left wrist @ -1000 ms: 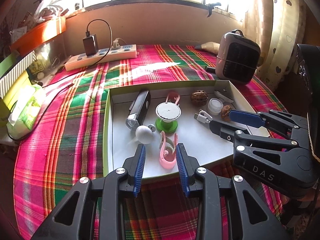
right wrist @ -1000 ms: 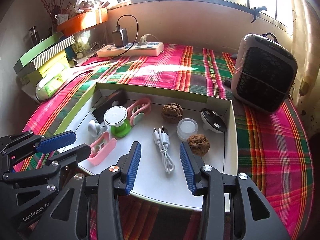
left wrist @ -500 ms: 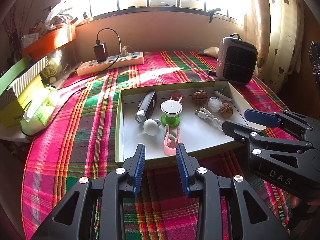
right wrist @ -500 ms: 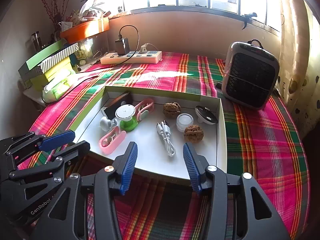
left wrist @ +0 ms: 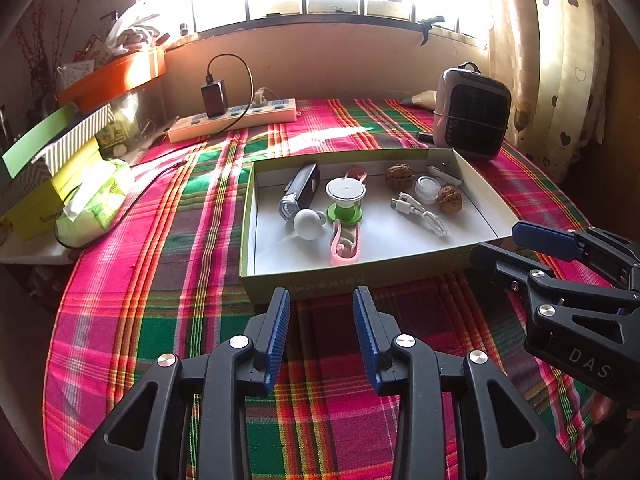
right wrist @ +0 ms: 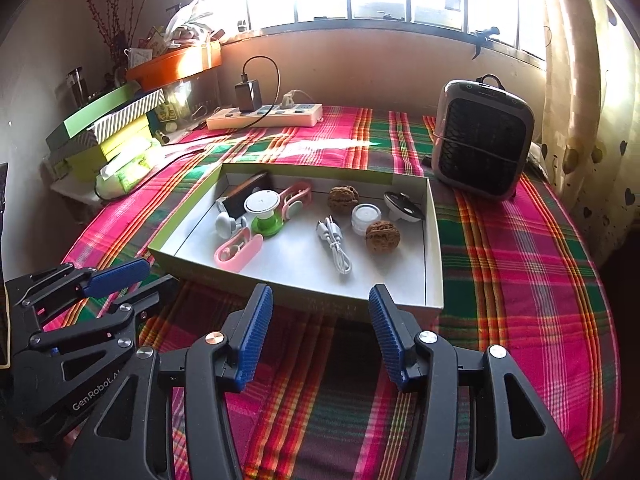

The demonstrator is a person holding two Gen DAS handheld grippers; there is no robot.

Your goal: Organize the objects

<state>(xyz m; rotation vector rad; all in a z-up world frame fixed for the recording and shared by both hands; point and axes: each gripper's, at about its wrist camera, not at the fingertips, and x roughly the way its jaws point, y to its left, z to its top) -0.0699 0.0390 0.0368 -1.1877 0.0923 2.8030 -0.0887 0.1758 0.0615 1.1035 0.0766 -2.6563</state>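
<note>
A shallow green-edged box (left wrist: 248, 216) (right wrist: 434, 240) lies on the plaid tablecloth. In it are a pink clip (left wrist: 345, 242) (right wrist: 238, 249), a green-and-white spool (left wrist: 345, 198) (right wrist: 264, 212), a white knob (left wrist: 307, 224), a black torch (left wrist: 301, 192), a white cable (left wrist: 420, 212) (right wrist: 334, 242), two walnuts (left wrist: 449, 199) (right wrist: 383, 236), and a small white jar (right wrist: 366, 216). My left gripper (left wrist: 322, 312) (right wrist: 128, 280) is open and empty, in front of the box. My right gripper (right wrist: 320, 312) (left wrist: 504, 244) is open and empty near the box's front right corner.
A small grey heater (right wrist: 482, 148) stands at the back right. A power strip (left wrist: 232, 120) with a plugged charger lies at the back. Stacked boxes (right wrist: 108, 128) and a tissue pack (left wrist: 96, 204) sit at the left. A curtain (left wrist: 560, 60) hangs on the right.
Both grippers have pulled back from over the box toward the table's front edge, staying open. The pink clip stays in the box.
</note>
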